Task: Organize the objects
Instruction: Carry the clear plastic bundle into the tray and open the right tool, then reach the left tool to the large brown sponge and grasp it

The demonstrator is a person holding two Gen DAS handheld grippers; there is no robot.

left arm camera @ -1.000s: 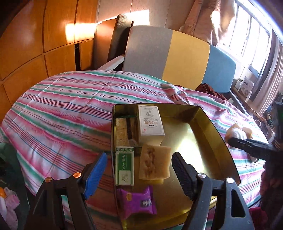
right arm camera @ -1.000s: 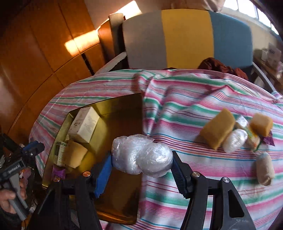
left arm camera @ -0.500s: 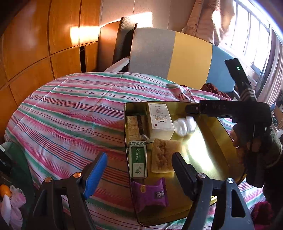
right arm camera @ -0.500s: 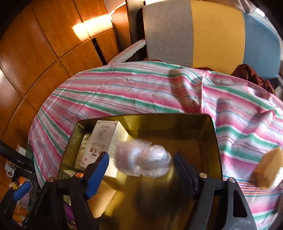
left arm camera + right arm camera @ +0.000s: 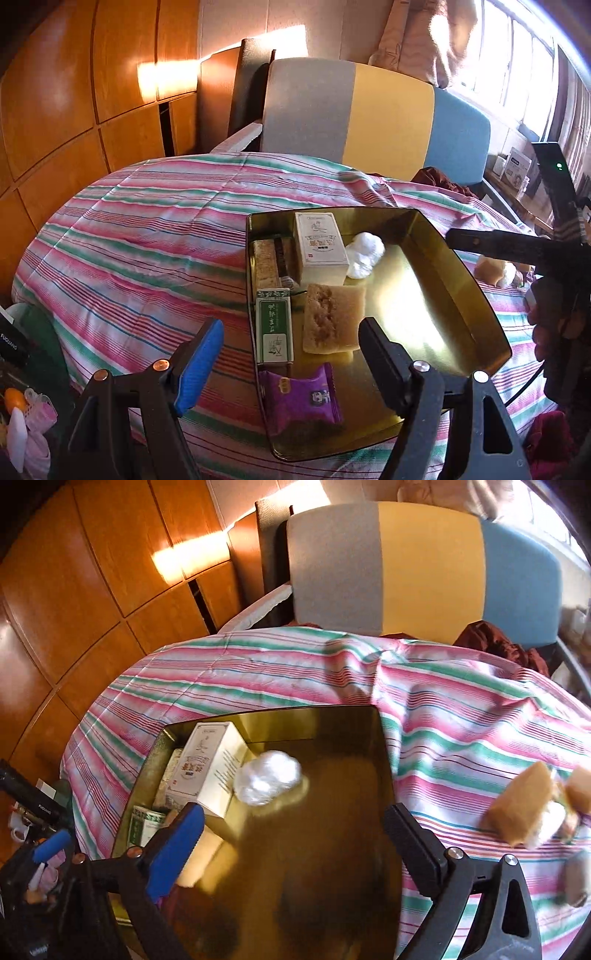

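Observation:
A gold tray (image 5: 461, 258) (image 5: 332, 720) sits on the striped tablecloth. In it lie a white box (image 5: 320, 243) (image 5: 207, 764), a clear-wrapped white bundle (image 5: 364, 254) (image 5: 267, 777) beside the box, a green box (image 5: 275, 325), a tan cake (image 5: 332, 319), a purple packet (image 5: 303, 397) and a wrapped bar (image 5: 265, 260). My left gripper (image 5: 291, 362) is open and empty over the tray's near edge. My right gripper (image 5: 291, 849) is open and empty above the tray, behind the bundle.
Loose tan cakes and wrapped pieces (image 5: 532, 812) lie on the cloth right of the tray. A grey, yellow and blue chair back (image 5: 369, 114) stands behind the table. Wooden wall panels are at left. Clutter (image 5: 22, 424) sits below the table's left edge.
My right gripper carried the wrapped bundle over the tray, opened and let it go beside the white box, then drew back. My left gripper stayed open.

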